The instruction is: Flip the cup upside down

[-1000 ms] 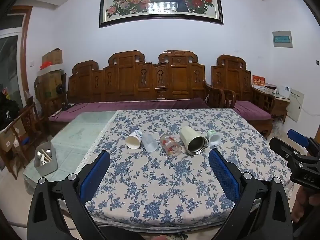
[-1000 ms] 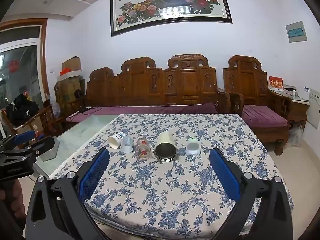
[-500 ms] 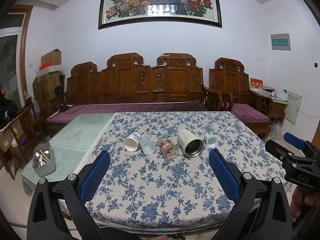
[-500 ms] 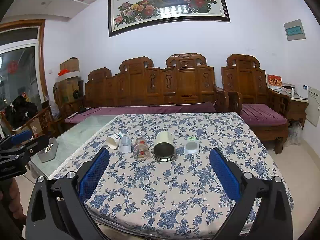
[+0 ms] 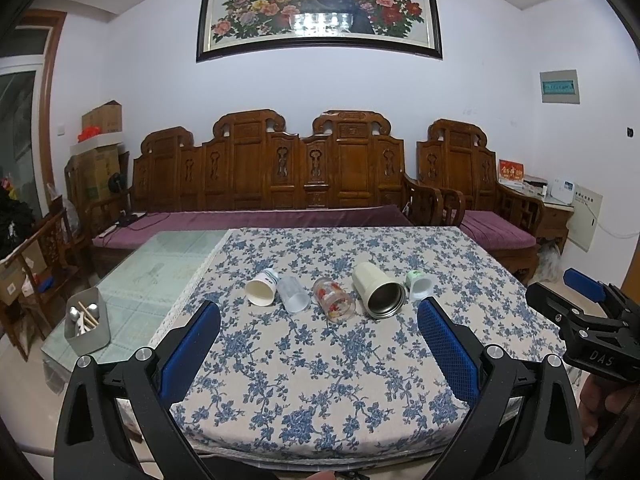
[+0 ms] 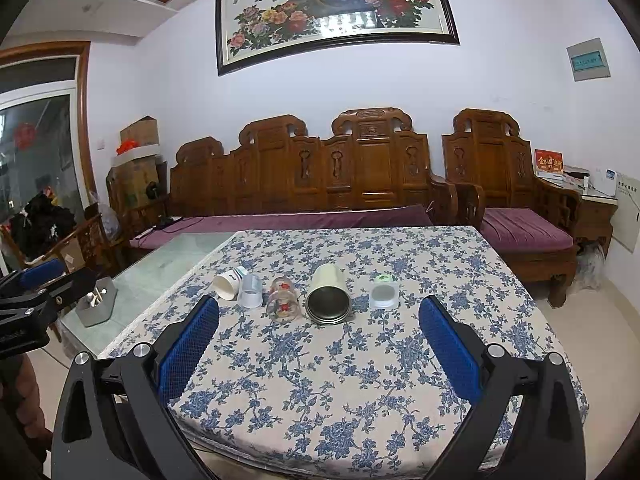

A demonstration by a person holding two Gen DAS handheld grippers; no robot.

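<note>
Several cups lie on their sides in a row on the floral tablecloth: a white paper cup, a frosted plastic cup, a clear glass with red print, a cream metal-lined tumbler and a small white cup with a green base. The same row shows in the right wrist view, with the tumbler in the middle. My left gripper is open and empty, short of the row. My right gripper is open and empty too, also short of it.
A grey utensil caddy stands on the bare glass table part at the left. A carved wooden bench with purple cushions runs behind the table. A wooden armchair stands at the right.
Both grippers have drawn slightly back and up from the table; the cups look a little smaller and lower. No cup has moved. Both grippers stay open.
</note>
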